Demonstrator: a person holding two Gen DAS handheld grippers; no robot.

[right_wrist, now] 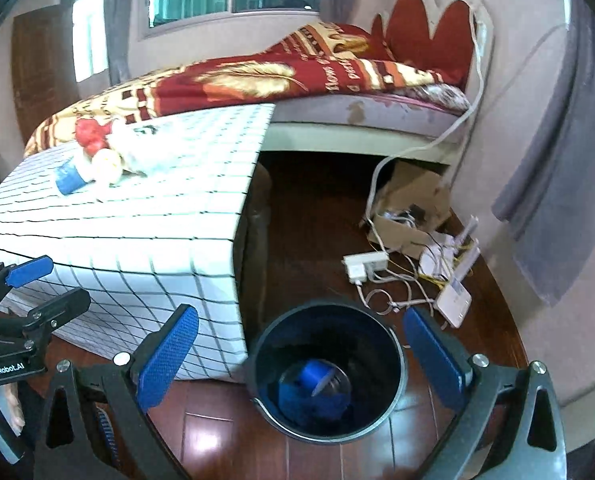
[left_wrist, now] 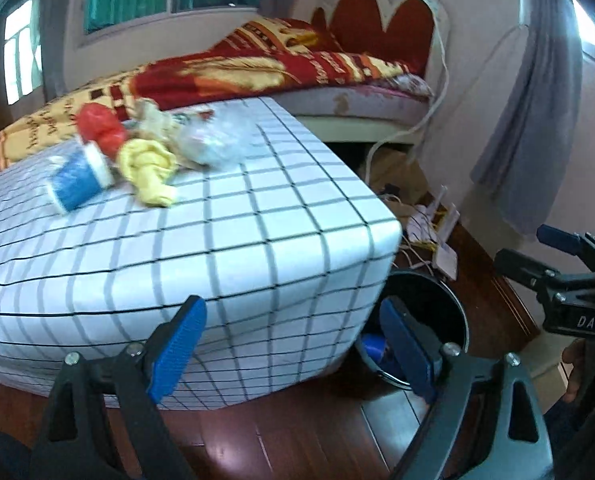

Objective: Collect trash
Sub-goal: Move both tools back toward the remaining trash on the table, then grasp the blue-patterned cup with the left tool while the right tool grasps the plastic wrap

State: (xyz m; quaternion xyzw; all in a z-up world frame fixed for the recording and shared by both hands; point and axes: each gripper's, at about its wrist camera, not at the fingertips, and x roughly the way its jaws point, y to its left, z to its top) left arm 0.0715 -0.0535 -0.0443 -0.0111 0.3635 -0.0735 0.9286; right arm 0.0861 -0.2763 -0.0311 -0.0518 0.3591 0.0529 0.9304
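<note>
A table under a white checked cloth [left_wrist: 225, 232] [right_wrist: 137, 220] carries a trash pile at its far left. The pile holds a blue cup [left_wrist: 77, 182] [right_wrist: 67, 178] on its side, a red bag [left_wrist: 99, 126] [right_wrist: 91, 132], a yellow crumpled wad [left_wrist: 149, 168], and clear plastic [left_wrist: 217, 140] [right_wrist: 145, 156]. A dark round bin [right_wrist: 395, 344] [left_wrist: 457, 312] stands on the floor by the table's near corner, with a blue cup [right_wrist: 309, 384] inside. My left gripper [left_wrist: 293, 350] [right_wrist: 47, 286] is open and empty before the table's side. My right gripper [right_wrist: 301, 354] [left_wrist: 537, 250] hangs open and empty above the bin.
Behind the table is a bed with a red and yellow blanket [right_wrist: 297, 72]. On the wooden floor to the right lie a cardboard box [right_wrist: 409, 208], a power strip [right_wrist: 365, 266], a white router [right_wrist: 453, 300] and tangled cables. A grey curtain [right_wrist: 557, 184] hangs at the right.
</note>
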